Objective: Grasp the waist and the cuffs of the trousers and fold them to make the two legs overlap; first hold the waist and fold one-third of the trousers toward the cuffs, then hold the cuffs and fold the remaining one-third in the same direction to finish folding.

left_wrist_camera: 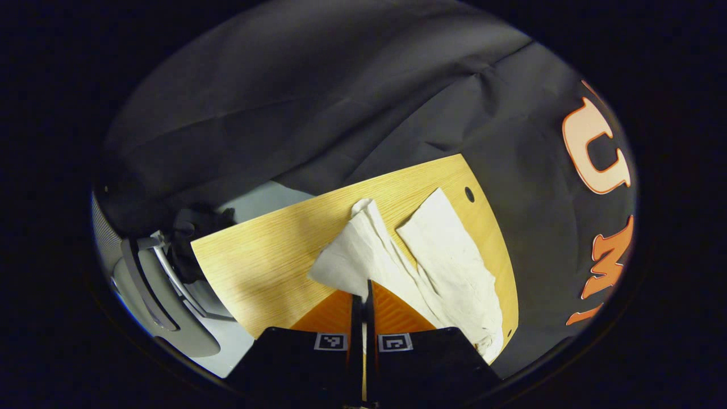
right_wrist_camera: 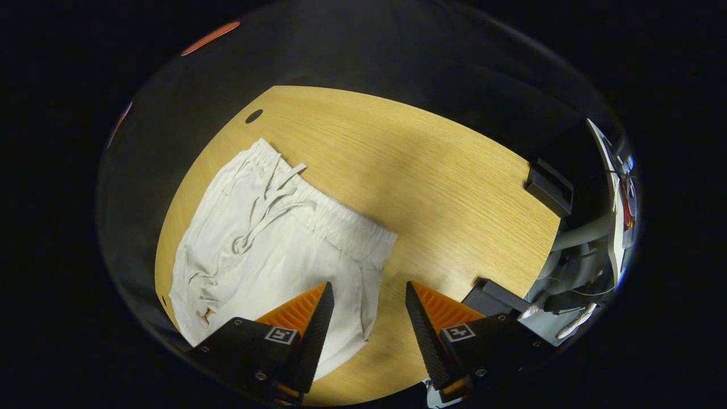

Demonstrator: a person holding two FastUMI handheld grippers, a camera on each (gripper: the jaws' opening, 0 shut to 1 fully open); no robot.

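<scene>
Trousers (left_wrist_camera: 448, 255) apparently pinched in left claw (left_wrist_camera: 363, 295); right claw (right_wrist_camera: 368, 301) spread above waist; no legible labels.

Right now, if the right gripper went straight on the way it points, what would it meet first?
Probably the wooden table: the open right gripper has bare wood between its fingers, just past the trousers waist edge. Its left finger might brush that cloth; depth is unclear.

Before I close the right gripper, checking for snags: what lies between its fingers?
In the right gripper view, the right gripper is open; between its fingers lie the trousers' waist-side edge and bare table.
</scene>
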